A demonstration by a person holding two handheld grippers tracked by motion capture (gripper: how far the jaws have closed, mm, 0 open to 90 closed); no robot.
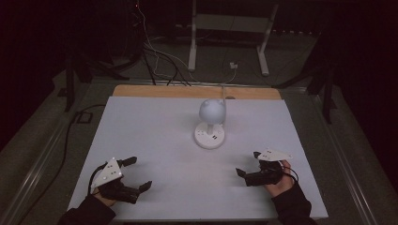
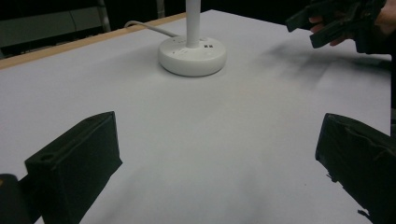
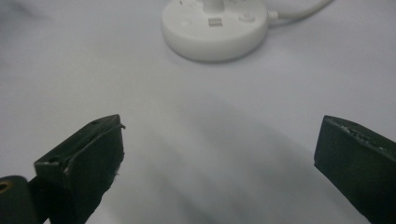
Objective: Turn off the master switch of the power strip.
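A white desk lamp stands in the middle of the white table [image 1: 155,136], with a round base [image 1: 210,136] and a ball-shaped head [image 1: 212,111] on a short stem. My left gripper [image 1: 140,173] rests near the front left of the table, open, with nothing between its jaws. My right gripper [image 1: 248,163] sits at the front right, also open and empty. In the left gripper view the lamp base [image 2: 192,55] lies ahead, beyond the wide-apart fingers [image 2: 74,165], and the other hand's gripper [image 2: 329,21] is at the upper right. The right gripper view has the base [image 3: 215,28] straight ahead.
The lamp's white cord [image 3: 299,11] runs off the back of the table past a wooden strip [image 1: 197,91]. Beyond the table, cables [image 1: 159,61] lie on the dark floor beside a white stand [image 1: 230,28].
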